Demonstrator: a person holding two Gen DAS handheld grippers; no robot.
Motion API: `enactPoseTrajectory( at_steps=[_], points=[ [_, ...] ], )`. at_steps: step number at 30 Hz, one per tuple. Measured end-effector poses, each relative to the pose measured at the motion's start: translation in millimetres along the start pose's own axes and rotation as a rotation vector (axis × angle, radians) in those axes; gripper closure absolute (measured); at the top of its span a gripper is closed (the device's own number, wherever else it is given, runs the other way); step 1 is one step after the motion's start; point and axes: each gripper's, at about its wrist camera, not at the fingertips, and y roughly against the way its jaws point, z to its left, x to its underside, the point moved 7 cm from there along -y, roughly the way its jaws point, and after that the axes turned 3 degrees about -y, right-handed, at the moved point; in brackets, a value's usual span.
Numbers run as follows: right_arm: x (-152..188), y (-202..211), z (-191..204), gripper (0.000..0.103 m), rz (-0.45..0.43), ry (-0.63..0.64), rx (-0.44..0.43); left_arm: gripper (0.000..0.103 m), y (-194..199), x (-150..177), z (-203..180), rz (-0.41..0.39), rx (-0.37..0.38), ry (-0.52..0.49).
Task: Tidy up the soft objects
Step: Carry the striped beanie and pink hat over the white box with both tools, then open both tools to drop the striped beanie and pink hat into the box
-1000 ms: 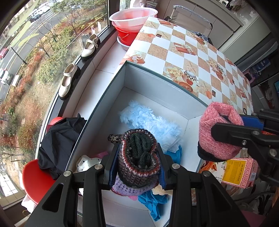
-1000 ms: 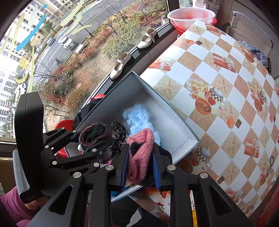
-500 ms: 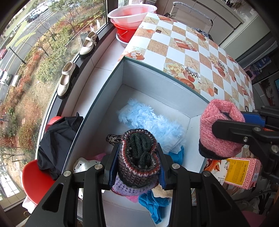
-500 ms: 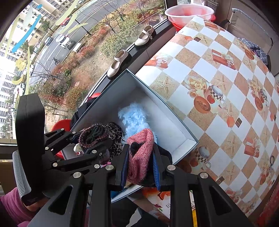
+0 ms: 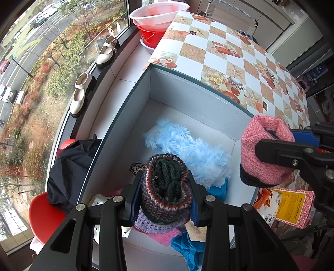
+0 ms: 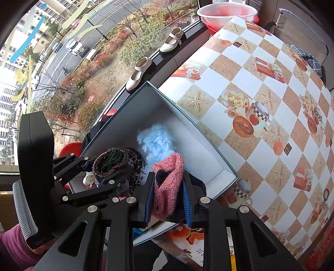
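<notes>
Grippers both hang above the grey box (image 5: 194, 98). The left gripper (image 5: 166, 196) clamps a striped knit roll (image 5: 167, 187); the right gripper (image 6: 167, 198), at the box's near right corner, pinches a pink knit roll (image 6: 167, 183). A fluffy blue piece (image 5: 187, 150) lies inside.

The gray box (image 5: 133, 100) looks marginally nearer (slight reframing).

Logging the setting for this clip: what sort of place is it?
Probably a home, in a room or enclosed balcony high above a street. A patterned tablecloth covers the table, shoes sit on the window ledge, and plastic basins are stacked beside it.
</notes>
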Motion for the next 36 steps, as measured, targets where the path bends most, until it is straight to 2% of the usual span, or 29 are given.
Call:
enactPoseTrajectory(
  at_steps=[32,34,35,36],
  points=[
    [-8.3,-26.0,-9.5,0.077,0.005,-0.045,0.019,0.062,-23.3,-2.3,2.4,0.008,-0.001,-0.012],
    [-8.1,-26.7,-10.2,0.077,0.007,-0.049,0.020,0.061,-19.2,-5.0,0.9,-0.032,-0.002,-0.034],
    [-8.0,-26.4,-10.4,0.077,0.004,-0.050,0.021,0.057,-15.6,-6.1,-0.7,-0.059,-0.013,-0.056],
    [-7.7,-26.0,-10.3,0.077,0.002,-0.050,0.020,0.048,-11.8,-7.9,-2.9,-0.082,-0.024,-0.083]
  ],
)
